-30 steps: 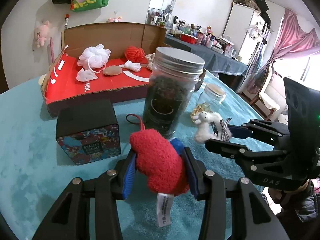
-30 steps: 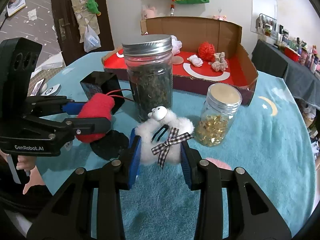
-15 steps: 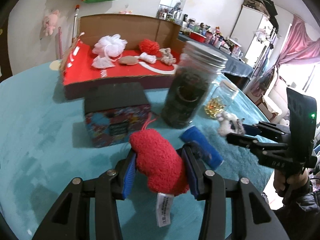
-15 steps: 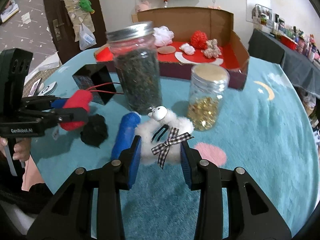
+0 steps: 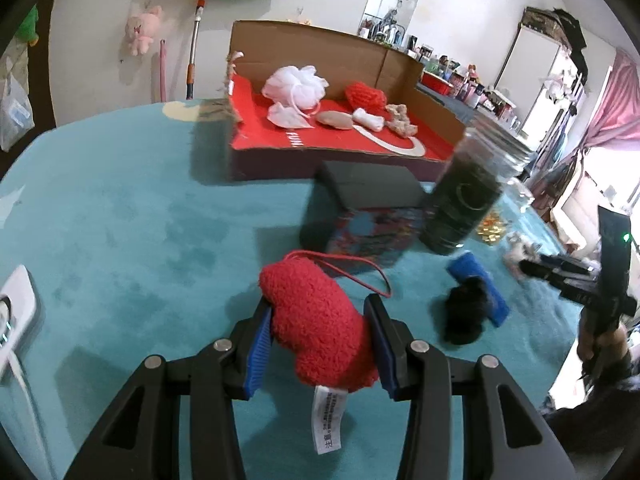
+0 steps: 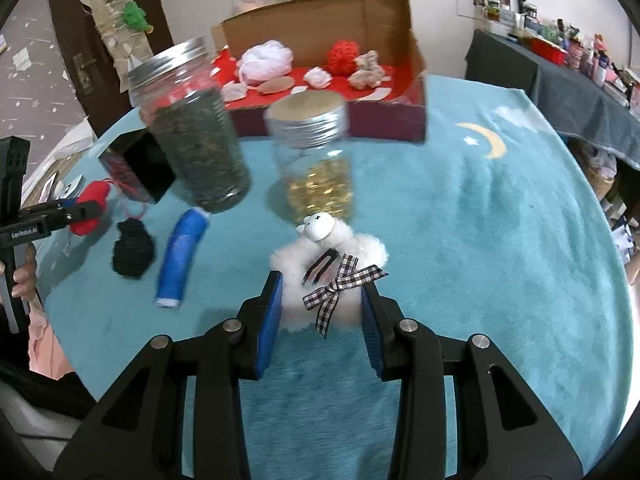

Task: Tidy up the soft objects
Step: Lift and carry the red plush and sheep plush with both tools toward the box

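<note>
My left gripper (image 5: pixel 320 340) is shut on a red plush heart (image 5: pixel 316 324) with a white tag and red loop, held above the teal cloth. My right gripper (image 6: pixel 322 312) is shut on a white fluffy sheep toy (image 6: pixel 332 256) with a checked bow. An open cardboard box (image 5: pixel 320 136) with a red floor stands at the far side and holds a white mesh puff (image 5: pixel 296 84), a red yarn ball (image 5: pixel 364 96) and small pale soft pieces. A black fuzzy ball (image 6: pixel 132 252) and a blue roll (image 6: pixel 182 256) lie on the cloth.
A tall jar of dark leaves (image 6: pixel 196 136) and a smaller jar of gold pieces (image 6: pixel 316 164) stand before the box. A black-topped patterned box (image 5: pixel 372 216) sits beside the tall jar. A white device (image 5: pixel 16 312) lies at the left edge.
Both grippers have risen and pulled back from the jars, each still holding its toy. The left view has swung left, so the box now sits more central.
</note>
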Demonstrator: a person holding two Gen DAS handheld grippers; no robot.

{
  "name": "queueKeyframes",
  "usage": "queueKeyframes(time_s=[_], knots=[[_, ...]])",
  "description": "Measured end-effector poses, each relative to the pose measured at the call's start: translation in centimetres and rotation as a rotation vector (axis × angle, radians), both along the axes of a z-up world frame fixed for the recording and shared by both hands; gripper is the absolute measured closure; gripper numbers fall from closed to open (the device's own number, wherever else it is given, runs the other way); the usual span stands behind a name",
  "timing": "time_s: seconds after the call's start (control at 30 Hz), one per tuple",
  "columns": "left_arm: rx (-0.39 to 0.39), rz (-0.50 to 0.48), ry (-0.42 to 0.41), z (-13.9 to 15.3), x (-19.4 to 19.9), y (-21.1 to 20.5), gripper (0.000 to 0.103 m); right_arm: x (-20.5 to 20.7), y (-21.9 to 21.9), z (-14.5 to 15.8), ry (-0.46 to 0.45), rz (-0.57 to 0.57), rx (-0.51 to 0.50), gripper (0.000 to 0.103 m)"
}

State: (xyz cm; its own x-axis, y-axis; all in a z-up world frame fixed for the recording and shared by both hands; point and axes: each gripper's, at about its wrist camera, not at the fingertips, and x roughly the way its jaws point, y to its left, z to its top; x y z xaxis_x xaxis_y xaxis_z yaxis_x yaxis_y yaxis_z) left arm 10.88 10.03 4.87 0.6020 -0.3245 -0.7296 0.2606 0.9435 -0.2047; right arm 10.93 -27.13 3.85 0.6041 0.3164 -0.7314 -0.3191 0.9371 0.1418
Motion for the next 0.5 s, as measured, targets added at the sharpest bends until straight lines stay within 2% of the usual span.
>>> queueKeyframes(time_s=[0.23, 0.5], knots=[[0.090, -0.052, -0.027, 0.0, 2.3, 1.3, 0.056, 2.1, -1.9, 0.2, 0.002, -0.041, -0.025, 0.068], [0.136, -0.098, -0.049, 0.4, 5.1, 2.0, 0.056, 4.6, -2.2, 0.4, -0.002, -0.021, -0.060, 0.068]])
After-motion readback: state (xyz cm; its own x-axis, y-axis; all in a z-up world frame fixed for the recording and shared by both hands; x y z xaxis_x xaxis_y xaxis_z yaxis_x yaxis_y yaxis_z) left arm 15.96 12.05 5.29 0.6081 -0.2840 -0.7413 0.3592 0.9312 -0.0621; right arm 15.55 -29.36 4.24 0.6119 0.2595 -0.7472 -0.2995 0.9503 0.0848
